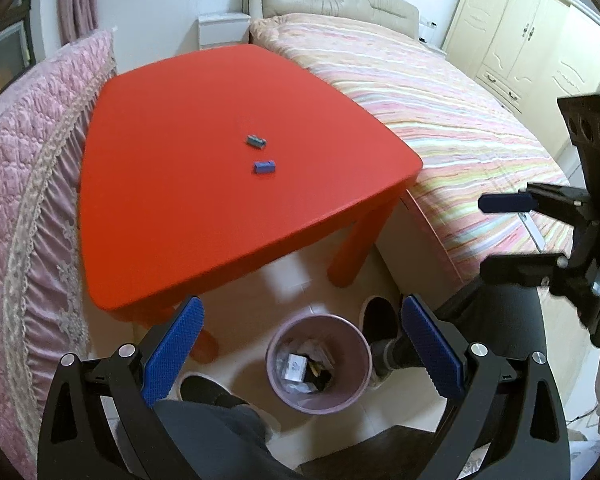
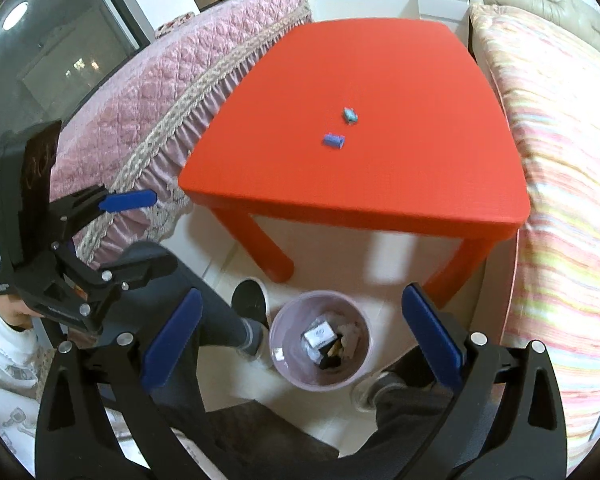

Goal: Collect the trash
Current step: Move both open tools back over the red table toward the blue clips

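A pink waste bin [image 1: 354,392] [image 2: 286,374] stands on the floor by the red table [image 1: 180,200] [image 2: 380,184], with a white carton and other scraps inside. Two small blue pieces lie on the tabletop: a grey-blue one [image 1: 256,140] [image 2: 350,115] and a bright blue one [image 1: 264,166] [image 2: 333,140]. My left gripper [image 1: 300,312] hovers open above the bin, holding nothing. My right gripper [image 2: 302,304] is also open and empty over the bin. Each gripper shows in the other's view, the right gripper [image 1: 482,236] and the left gripper [image 2: 164,232].
A pink quilted sofa [image 1: 28,200] [image 2: 160,92] borders the table on the left and a striped bed [image 1: 440,120] [image 2: 560,200] on the right. A person's legs and shoes [image 1: 376,316] [image 2: 250,296] flank the bin. A cream wardrobe [image 1: 532,32] stands at the far right.
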A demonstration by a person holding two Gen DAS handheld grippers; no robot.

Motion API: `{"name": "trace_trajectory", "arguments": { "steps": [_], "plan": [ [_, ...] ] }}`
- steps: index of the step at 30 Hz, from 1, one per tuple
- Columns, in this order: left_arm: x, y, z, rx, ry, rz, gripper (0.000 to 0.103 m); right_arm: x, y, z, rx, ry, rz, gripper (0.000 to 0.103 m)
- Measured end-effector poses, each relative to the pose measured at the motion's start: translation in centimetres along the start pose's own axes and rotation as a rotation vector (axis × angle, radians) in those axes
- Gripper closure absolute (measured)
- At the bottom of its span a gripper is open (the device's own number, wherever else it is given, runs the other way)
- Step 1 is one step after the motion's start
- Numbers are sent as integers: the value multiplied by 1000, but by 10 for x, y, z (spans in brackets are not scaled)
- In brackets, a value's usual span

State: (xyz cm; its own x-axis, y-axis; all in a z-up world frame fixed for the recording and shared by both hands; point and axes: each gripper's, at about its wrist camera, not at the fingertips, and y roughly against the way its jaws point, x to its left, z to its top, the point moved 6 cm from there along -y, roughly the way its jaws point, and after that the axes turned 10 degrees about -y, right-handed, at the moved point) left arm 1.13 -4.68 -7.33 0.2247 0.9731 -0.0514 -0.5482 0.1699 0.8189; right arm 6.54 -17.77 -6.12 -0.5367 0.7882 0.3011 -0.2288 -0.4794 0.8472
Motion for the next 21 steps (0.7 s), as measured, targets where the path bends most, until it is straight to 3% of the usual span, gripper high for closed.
{"name": "trace_trajectory", "arguments": {
  "steps": [9, 21],
  "plan": [
    [18, -6, 38, -22, -9, 13, 8, 4, -8, 80, -21, 70, -34, 5],
    [38, -49, 84, 5, 38, -3, 8, 7, -94, 175, 92, 112, -108, 5]
  ]
}}
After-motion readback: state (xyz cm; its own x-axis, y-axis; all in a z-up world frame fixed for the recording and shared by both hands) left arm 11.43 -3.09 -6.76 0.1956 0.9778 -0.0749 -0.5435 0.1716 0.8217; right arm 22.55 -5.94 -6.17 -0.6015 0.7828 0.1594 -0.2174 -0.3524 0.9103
